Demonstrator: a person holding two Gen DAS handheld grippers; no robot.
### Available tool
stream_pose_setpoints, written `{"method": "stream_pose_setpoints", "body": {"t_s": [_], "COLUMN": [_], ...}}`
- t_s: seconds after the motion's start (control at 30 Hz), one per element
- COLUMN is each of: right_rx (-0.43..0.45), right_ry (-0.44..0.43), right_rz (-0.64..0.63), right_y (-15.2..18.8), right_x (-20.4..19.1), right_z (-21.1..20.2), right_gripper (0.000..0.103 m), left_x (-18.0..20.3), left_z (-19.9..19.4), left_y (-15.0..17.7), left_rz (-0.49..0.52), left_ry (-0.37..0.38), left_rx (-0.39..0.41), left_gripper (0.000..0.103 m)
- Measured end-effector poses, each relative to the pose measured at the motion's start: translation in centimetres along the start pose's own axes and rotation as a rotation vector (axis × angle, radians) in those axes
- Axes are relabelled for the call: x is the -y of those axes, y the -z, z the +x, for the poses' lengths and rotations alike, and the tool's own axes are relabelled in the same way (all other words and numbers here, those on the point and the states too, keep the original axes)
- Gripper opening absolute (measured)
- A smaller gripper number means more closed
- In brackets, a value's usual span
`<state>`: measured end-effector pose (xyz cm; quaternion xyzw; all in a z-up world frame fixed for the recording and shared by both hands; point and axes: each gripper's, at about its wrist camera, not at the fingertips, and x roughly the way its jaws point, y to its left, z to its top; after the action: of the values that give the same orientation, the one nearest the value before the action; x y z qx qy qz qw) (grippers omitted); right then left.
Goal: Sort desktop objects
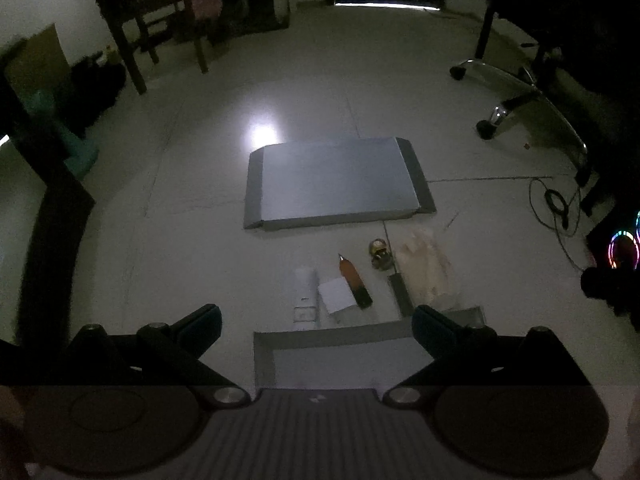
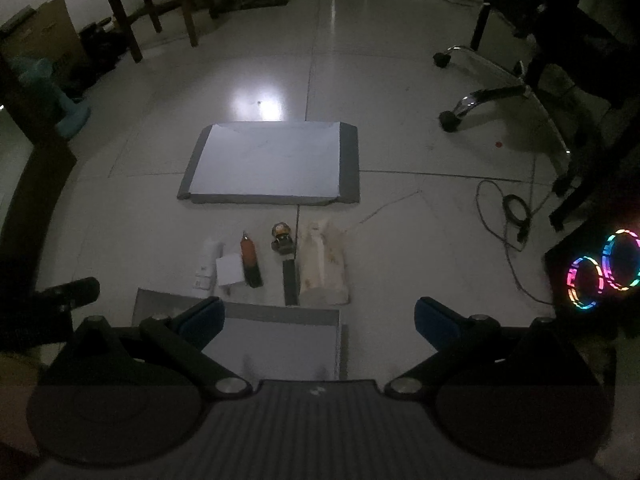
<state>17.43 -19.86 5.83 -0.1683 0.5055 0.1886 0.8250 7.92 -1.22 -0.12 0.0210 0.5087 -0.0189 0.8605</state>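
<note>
A row of small objects lies on the floor between two grey mats: a white tube (image 1: 306, 294) (image 2: 207, 266), a white paper card (image 1: 335, 295) (image 2: 229, 269), an orange and black pen-like tool (image 1: 354, 281) (image 2: 251, 261), a small round toy (image 1: 380, 255) (image 2: 282, 237), a dark flat strip (image 1: 401, 293) (image 2: 290, 282) and a beige tissue pack (image 1: 425, 266) (image 2: 323, 264). The far mat (image 1: 336, 182) (image 2: 272, 162) is bare. The near mat (image 1: 344, 354) (image 2: 280, 340) lies under both grippers. My left gripper (image 1: 316, 326) and right gripper (image 2: 319, 320) are open, empty, above the near mat.
An office chair base (image 1: 516, 104) (image 2: 492, 96) and a loose cable (image 1: 556, 204) (image 2: 512, 216) are at the right. A wooden chair (image 1: 152, 28) (image 2: 152, 12) stands at the back left. Lit fan rings (image 2: 604, 268) glow at the far right.
</note>
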Motion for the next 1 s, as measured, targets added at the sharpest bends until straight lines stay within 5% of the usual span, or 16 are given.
{"method": "stream_pose_setpoints", "body": {"t_s": [0.3, 1.0], "right_rx": [-0.015, -0.127], "right_ry": [-0.026, -0.017], "right_rz": [-0.022, 0.075], "right_y": [-0.7, -0.3], "right_x": [0.7, 5.3], "right_z": [6.8, 24.6], "right_gripper": [0.103, 0.082], "left_x": [-1.1, 6.5], "left_z": [7.0, 20.8], "left_y": [-0.2, -1.8], "left_rz": [-0.057, 0.254], "left_ry": [0.03, 0.121], "left_rx": [-0.047, 0.005], "left_gripper": [0.103, 0.103]}}
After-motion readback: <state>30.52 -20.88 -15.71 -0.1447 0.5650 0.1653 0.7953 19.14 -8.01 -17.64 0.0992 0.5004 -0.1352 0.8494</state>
